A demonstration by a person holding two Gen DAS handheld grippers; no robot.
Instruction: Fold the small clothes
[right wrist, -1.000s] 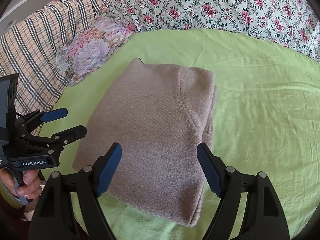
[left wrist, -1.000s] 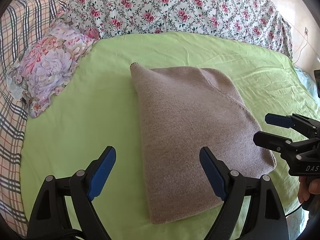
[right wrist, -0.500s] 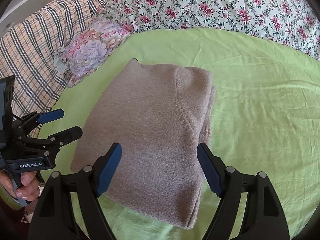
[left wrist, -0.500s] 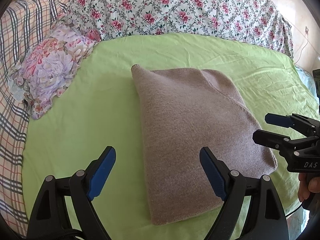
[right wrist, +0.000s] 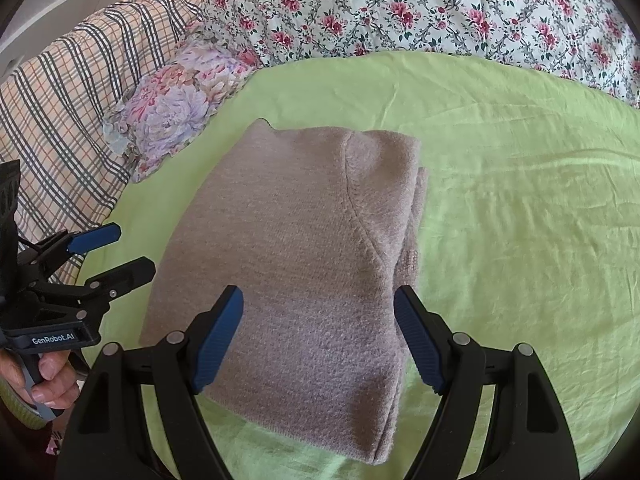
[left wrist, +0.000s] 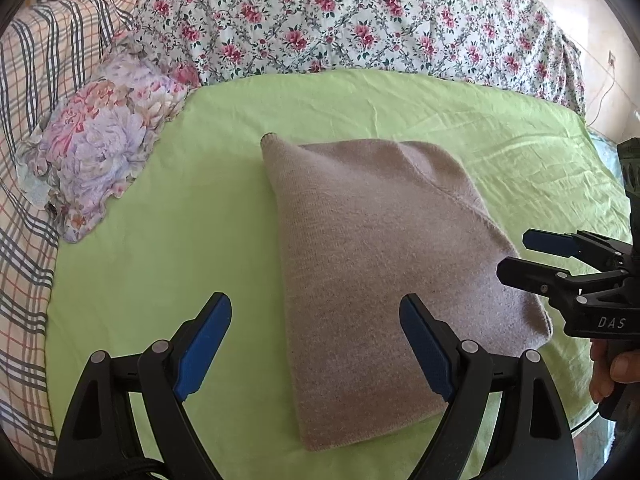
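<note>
Your folded beige knit garment (left wrist: 384, 276) lies flat on the green sheet (left wrist: 160, 240) of the bed, and everything else can be placed from it. It is folded into a compact, several-layered block, with a curved seam (right wrist: 360, 220) running across its top layer and the stacked folded edges showing along its right side in the right wrist view.

Your left hand-held gripper (left wrist: 316, 344) hovers over the garment's near left corner. Its jaws stand wide apart: one blue pad (left wrist: 204, 344) is over bare sheet to the left of the garment, the other over the knit itself, and nothing is clamped between them. Your right hand-held gripper (right wrist: 318, 336) hovers over the garment's near edge, toward its right side. Its jaws are also spread wide, both blue pads above the knit, gripping nothing. Whether either pad brushes the fabric, you cannot tell from these views.

Beyond the garment's far edge lies a white quilt with pink flowers (left wrist: 360, 20). Past the garment's far left corner sits a purple and pink floral pillow (left wrist: 100, 148), and further left of that a plaid cover (left wrist: 28, 120). Your fingers (right wrist: 52, 376) wrap the left gripper's handle.
</note>
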